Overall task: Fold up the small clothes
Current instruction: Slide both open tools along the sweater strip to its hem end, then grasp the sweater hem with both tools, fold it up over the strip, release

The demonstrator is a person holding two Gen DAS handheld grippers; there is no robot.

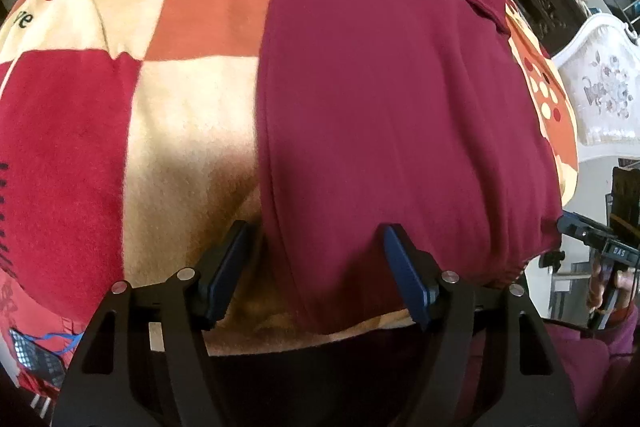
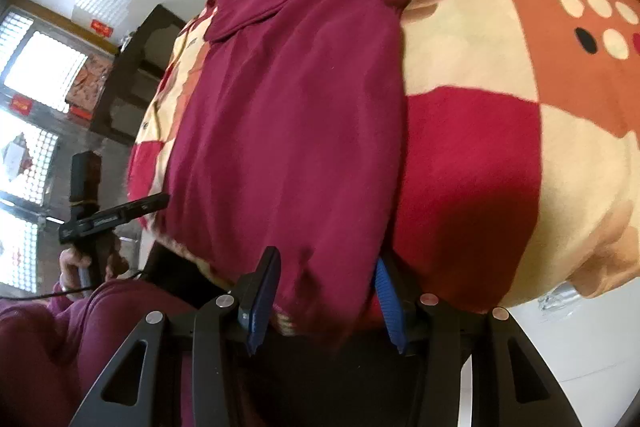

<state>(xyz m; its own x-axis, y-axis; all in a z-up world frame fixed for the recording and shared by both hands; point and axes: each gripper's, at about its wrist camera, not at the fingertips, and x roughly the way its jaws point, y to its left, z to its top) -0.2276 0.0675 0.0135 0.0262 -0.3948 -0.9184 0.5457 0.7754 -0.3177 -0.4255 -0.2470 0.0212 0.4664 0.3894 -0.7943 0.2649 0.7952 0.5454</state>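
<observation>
**Obs.:** Both tongs at the near hem. Left gripper [image 1: 316, 275]: jaws apart, straddling the near left corner of the maroon garment [image 1: 392, 99]; one blue pad sits over the blanket [image 1: 184, 123], the other over cloth. Nothing pinched. Right gripper [image 2: 326, 297]: jaws also apart, with the near right corner of the hem lying between the pads; contact cannot be confirmed, and that frame is slightly blurred.

**Check:** Garment location?

**Obs.:** Flat on the patchwork blanket, running straight ahead of both grippers. Its near edge lies at the fingertips; its far end lies well ahead.

**Check:** Progress?

**Obs.:** My judgement is partway. Side edges look straight and narrow, as if the sides are already turned in, and a flap lies across the far end. Remaining: the lengthwise fold, near hem carried up toward the far end. Neither corner is gripped yet.

**Check:** Axis?

**Obs.:** Long axis runs away from the tongs, roughly in line with the fingers. Hem points toward the grippers, flap end away. Each gripper is visible at the edge of the other's view, well apart across the hem.
</observation>
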